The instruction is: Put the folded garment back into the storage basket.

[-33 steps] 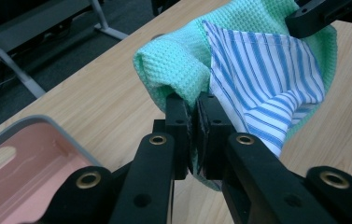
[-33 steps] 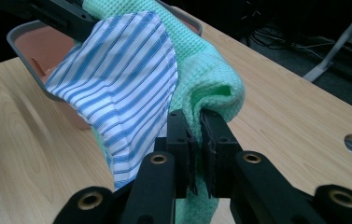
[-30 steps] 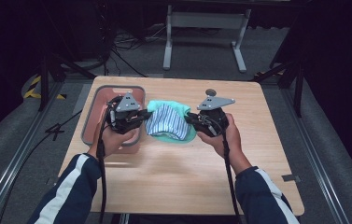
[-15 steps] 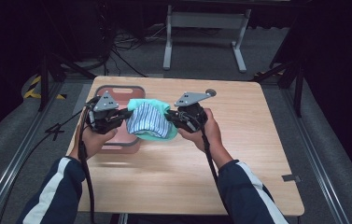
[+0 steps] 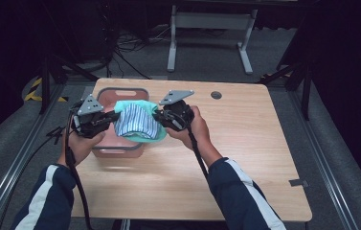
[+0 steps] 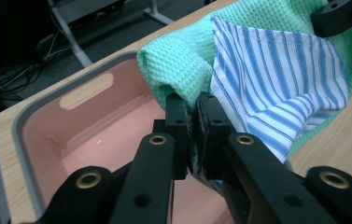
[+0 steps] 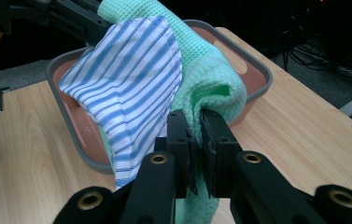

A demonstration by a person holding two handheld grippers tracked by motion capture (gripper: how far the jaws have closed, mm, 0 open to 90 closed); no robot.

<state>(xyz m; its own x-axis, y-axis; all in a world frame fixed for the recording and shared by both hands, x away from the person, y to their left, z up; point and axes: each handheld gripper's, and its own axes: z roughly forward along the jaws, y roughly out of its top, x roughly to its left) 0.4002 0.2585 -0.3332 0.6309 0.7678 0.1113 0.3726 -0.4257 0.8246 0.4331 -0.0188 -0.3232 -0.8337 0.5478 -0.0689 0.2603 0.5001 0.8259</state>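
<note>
Hanging between two claws above a wooden desk [image 5: 245,158]: a green waffle-weave cloth [image 5: 142,136] folded together with a blue-and-white striped cloth [image 5: 135,122], bundle stretching roughly side to side across the high view, sagging in the middle. Hiding much of the pink tub [image 5: 118,149] beneath; grey rim and handle slot [image 5: 123,94] peeking out at the far end, left part of the tub's floor showing bare in the left claw view [image 6: 103,140]. Left claw [image 5: 108,120], held in the left hand [image 5: 77,143], clenching on the bundle's left edge, jaws nearly touching with green weave [image 6: 183,70] and striped fabric [image 6: 276,88] pinched between them [image 6: 193,135]. Lower hem of the striped piece dropping behind the jaws, cut off from sight. Right claw [image 5: 161,117], in the right hand [image 5: 197,132], gripping the opposite edge, jaws closing on a thick green fold [image 7: 211,98] [image 7: 196,154]; striped cloth [image 7: 127,88] draping left of it over the tub's near wall [image 7: 80,135]. Whether any fabric is touching the tub, hard to make out. Grommet hole [image 5: 216,95] sitting farther right on the desk.
</note>
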